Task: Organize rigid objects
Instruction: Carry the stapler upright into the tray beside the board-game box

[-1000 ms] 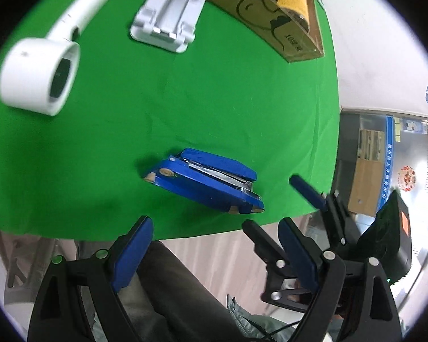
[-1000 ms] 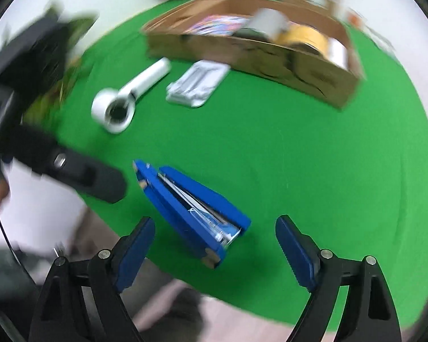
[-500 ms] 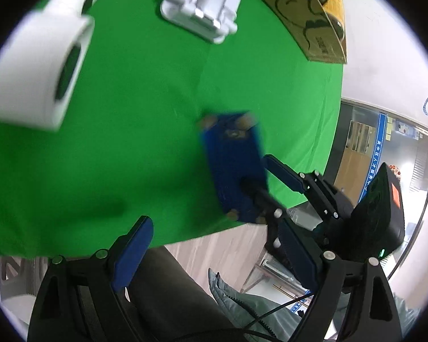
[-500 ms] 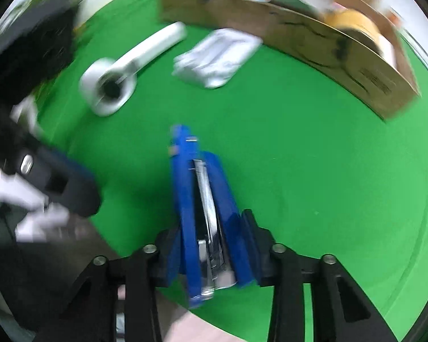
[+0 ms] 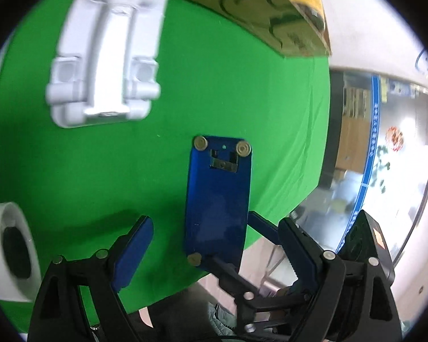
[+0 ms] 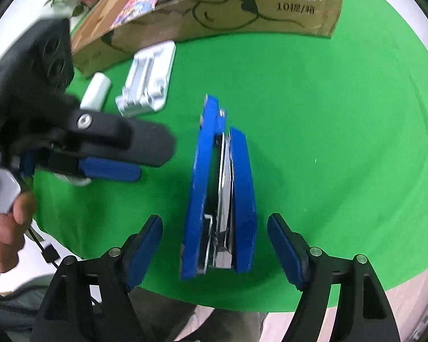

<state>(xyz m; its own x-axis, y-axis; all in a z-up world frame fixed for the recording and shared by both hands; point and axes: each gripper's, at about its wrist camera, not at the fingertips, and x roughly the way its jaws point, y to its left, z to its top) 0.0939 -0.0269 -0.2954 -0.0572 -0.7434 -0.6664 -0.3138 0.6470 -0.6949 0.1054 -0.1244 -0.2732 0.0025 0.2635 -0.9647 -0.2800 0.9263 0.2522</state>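
A blue stapler (image 6: 222, 193) stands on its long edge on the green cloth (image 6: 327, 142), its flat underside (image 5: 216, 208) facing the left wrist camera. My right gripper (image 6: 215, 242) points down over its near end. Its jaws are opening, with the stapler between them and a gap at each pad. My left gripper (image 5: 214, 242) is open just left of the stapler, with nothing held. From the right wrist view, the left gripper (image 6: 151, 159) comes in from the left, held by a hand (image 6: 3, 228).
A white folding phone stand (image 5: 105, 65) (image 6: 148, 82) lies behind the stapler. A white round-headed handheld device (image 5: 14, 250) (image 6: 95, 91) lies to the left. A cardboard box (image 6: 214, 11) (image 5: 270, 8) holding several items runs along the back. The cloth's front edge is close.
The stapler lay flat and slanted; the right gripper closed on it, turned it onto its edge, and has now spread its jaws off it. The left gripper moved in closer and lower.
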